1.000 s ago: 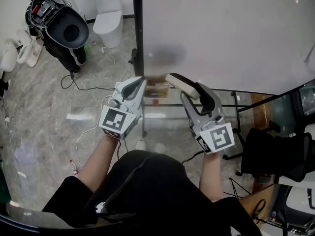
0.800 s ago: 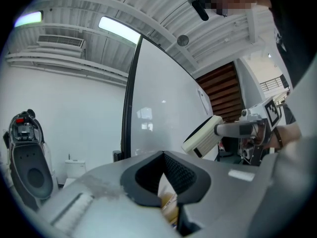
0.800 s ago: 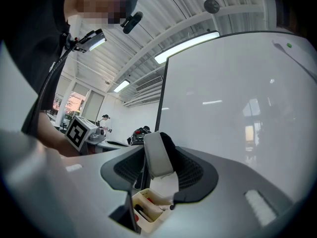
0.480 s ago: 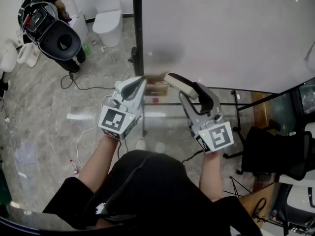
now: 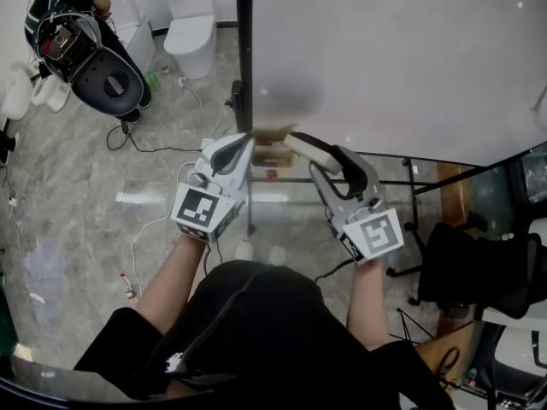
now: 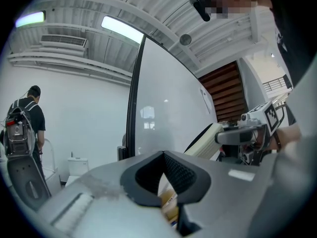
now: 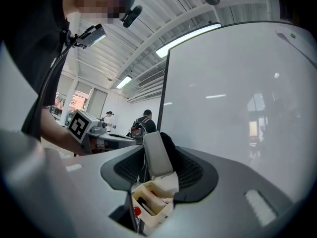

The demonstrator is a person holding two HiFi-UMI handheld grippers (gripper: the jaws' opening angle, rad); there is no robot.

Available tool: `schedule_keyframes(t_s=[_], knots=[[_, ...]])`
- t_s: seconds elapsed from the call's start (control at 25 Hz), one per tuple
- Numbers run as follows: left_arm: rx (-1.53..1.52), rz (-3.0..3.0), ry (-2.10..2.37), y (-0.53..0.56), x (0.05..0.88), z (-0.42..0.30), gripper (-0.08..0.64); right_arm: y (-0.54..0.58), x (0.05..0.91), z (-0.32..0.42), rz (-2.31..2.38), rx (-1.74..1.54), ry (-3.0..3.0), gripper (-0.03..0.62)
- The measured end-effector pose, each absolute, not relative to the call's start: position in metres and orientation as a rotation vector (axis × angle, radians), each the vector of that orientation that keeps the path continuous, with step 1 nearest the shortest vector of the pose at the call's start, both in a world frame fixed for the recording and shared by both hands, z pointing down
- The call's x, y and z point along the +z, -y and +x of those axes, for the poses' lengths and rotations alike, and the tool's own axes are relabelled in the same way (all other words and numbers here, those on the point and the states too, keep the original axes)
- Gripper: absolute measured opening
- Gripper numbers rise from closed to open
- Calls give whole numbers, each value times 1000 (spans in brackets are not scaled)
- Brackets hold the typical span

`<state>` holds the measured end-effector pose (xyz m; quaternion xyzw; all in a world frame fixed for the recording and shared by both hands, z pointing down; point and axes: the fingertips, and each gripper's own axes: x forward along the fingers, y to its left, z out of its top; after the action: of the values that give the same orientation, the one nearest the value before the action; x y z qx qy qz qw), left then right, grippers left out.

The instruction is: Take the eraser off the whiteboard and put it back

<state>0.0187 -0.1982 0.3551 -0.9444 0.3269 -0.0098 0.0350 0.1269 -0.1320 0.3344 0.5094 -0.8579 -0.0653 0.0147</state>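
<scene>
The whiteboard stands upright in front of me, its black frame edge on the left. My right gripper is shut on the eraser, a cream block with a black felt side, held just in front of the board's lower edge. In the right gripper view the eraser stands upright between the pads of that gripper. My left gripper is shut with nothing in it, level, just left of the eraser. From the left gripper view the eraser shows to the right.
A small cream tray with markers hangs under the board's lower edge, and the tray shows below the eraser. A toilet and a person with a backpack are far left. A black chair stands right. Cables lie on the floor.
Both grippers have stayed almost where they were, the eraser still gripped. The person with the backpack at the far left has shifted a little.
</scene>
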Motion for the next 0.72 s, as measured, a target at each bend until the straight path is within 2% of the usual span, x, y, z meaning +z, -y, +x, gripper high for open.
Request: schedule_keyframes(t_s=[0.72], knots=[[-100, -2894, -1111, 210, 385, 0, 6, 165, 398, 116, 1355, -81, 2630, 198]])
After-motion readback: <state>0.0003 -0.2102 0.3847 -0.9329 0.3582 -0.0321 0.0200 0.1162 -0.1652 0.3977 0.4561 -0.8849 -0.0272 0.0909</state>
